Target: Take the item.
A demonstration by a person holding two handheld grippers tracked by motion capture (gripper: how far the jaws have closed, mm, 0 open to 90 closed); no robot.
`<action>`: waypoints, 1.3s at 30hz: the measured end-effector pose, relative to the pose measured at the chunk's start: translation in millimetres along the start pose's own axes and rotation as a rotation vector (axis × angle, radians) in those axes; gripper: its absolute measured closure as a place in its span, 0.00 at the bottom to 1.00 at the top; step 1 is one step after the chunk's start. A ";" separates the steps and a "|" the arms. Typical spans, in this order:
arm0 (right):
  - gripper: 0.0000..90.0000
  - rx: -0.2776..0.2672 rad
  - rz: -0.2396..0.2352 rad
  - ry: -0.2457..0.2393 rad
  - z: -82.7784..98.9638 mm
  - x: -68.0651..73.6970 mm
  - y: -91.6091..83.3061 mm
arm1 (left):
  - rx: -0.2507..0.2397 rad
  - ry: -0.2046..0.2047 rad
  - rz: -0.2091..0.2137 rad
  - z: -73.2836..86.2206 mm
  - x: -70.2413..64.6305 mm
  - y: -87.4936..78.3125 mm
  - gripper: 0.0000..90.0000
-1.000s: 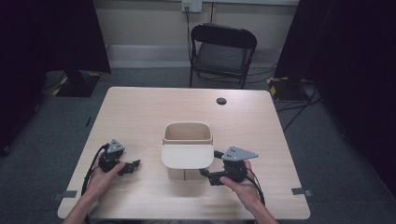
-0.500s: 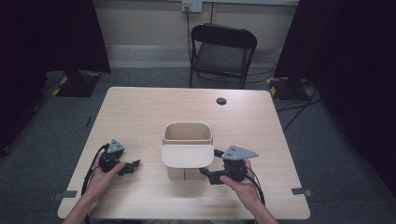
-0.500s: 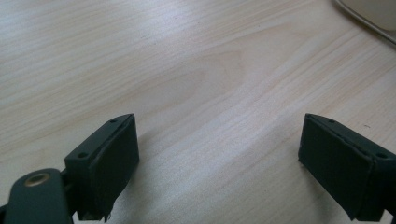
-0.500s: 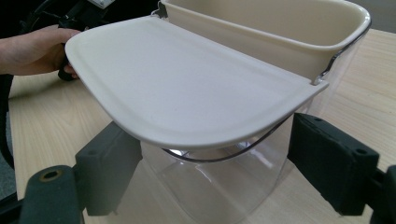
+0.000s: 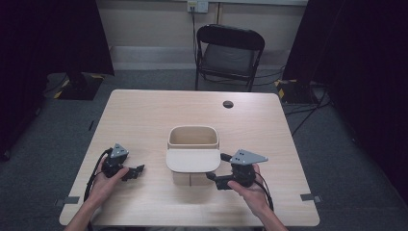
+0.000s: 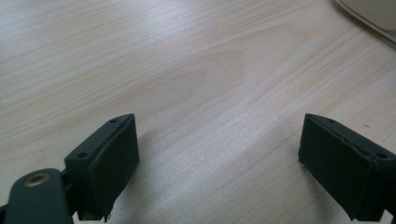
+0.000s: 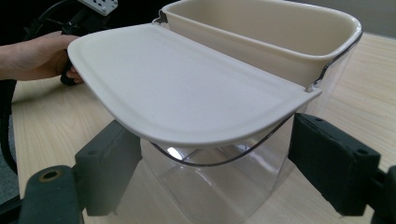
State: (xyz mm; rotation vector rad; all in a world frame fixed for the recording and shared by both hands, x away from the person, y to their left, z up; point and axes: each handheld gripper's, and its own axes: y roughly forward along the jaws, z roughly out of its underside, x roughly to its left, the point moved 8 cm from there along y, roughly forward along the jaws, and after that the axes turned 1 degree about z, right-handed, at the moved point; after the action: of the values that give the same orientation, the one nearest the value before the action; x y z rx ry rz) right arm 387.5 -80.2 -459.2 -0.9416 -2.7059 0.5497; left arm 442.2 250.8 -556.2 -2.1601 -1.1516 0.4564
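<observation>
On the pale woodgrain table (image 5: pixel 144 115), gaping grippers flank a clear, cream-lidded bin (image 5: pixel 192 156).

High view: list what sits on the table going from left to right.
left gripper → container with its flipped-open lid → right gripper, all on the table. The small dark disc lies farther back, above the container's right side.

Wooden table (image 5: pixel 144 115) bearing lidded container (image 5: pixel 193 144)
</observation>
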 end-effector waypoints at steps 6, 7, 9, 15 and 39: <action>0.18 -0.002 -0.001 0.000 -2.1 0.0 -0.8 | 0.000 0.001 0.000 0.0 0.0 0.0 0.13; 0.18 0.000 0.001 0.001 -2.3 -0.1 -0.9 | 0.000 0.000 0.001 0.0 0.0 0.0 0.13; 0.18 0.001 0.000 0.005 -2.7 -0.5 -0.6 | 0.000 0.000 0.000 0.0 0.0 0.0 0.13; 0.18 -0.003 0.002 0.008 -3.3 -1.8 -0.2 | 0.000 0.000 0.000 0.0 0.0 0.0 0.13; 0.22 -0.021 0.021 -0.007 -18.2 -5.1 -1.6 | 0.000 -0.001 0.000 0.1 -0.1 0.0 0.13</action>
State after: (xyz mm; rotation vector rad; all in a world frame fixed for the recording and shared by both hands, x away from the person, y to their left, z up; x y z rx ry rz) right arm 396.4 -79.7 -442.5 -0.9762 -2.7157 0.5301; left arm 442.1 250.7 -556.2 -2.1595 -1.1523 0.4574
